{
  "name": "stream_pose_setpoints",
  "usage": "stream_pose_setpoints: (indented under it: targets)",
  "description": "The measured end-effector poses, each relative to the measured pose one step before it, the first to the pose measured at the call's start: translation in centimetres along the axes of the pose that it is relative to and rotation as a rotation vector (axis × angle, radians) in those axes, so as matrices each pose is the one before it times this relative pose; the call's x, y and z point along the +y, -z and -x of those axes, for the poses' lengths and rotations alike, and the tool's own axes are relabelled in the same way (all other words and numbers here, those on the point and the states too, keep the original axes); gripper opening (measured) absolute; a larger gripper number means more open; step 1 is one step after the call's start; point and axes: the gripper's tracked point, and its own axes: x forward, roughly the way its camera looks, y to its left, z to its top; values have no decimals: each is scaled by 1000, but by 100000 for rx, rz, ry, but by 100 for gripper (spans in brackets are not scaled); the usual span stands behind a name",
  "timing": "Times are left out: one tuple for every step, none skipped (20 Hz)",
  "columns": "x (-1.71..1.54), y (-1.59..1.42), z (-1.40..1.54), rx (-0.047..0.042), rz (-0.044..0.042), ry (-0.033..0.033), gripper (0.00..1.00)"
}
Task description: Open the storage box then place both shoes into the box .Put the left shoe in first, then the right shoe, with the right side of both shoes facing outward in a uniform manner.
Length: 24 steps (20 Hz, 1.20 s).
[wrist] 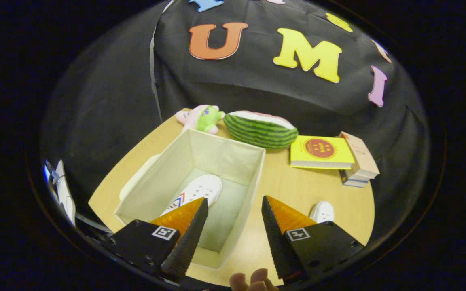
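Gripper (pixel 234 202) fingers apart, empty; one shoe (pixel 194 194) boxed, one shoe (pixel 323 211) outside.

Shoe in box (pixel 195 193): heel end hidden behind one finger of gripper (pixel 233 214). Second shoe (pixel 323 211) near table's (pixel 297 186) front right edge: toe alone visible, rest behind other finger. Fingers stood apart, gripping nothing. Lid (pixel 138 178) at box's (pixel 233 155) left wall: mostly covered. Book stack (pixel 358 163): lower books partly hidden, labels too small. Fingertips of person's hand (pixel 253 281) cut off below.

Green-striped watermelon toy (pixel 260 130), yellow book (pixel 321 152), white shoe (pixel 195 192).
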Motion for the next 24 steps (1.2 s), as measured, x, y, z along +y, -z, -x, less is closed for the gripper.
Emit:
stream_pose_setpoints:
  targets:
    - [-1510,75,338,-573,941,3585,84]
    - [-1407,52,378,-1023,-135,3687,84]
    - [-1467,-88,301,-1262,1079,3787,84]
    - [-1441,345,-31,-315,623,2789,84]
    - [-1327,564,70,816,-514,1943,86]
    - [-1101,764,-149,1415,-912,452,89]
    - [-1190,881,-373,1971,-1139,79,93]
    - [-1279,1025,-386,2066,-1452,534,100]
    - [-1311,504,-130,1356,-1005,903,100]
    - [-1339,766,-184,1903,-1107,714,100]
    - [-1172,1009,-316,2061,-1203,248,100]
    - [-1381,1020,-333,1516,-1282,369,100]
    - [-1216,733,-450,1647,-695,462,100]
    - [-1389,955,-470,1787,-318,793,100]
    - [-1007,809,-373,1538,-264,688,100]
    - [-1165,992,-464,2260,26,921,100]
    - [-1135,1151,-580,2502,119,826,100]
    - [-840,865,-592,2250,84,468,100]
    - [-751,965,-583,2374,-245,-35,100]
    - [-891,1010,-738,2372,-178,394,100]
    - [-745,676,-638,1838,-856,667,100]
    - [-540,570,-597,1531,-1289,177,100]
    - [-243,619,-580,1571,-832,-1233,100]
    - [-135,513,-662,1513,-438,-1876,100]
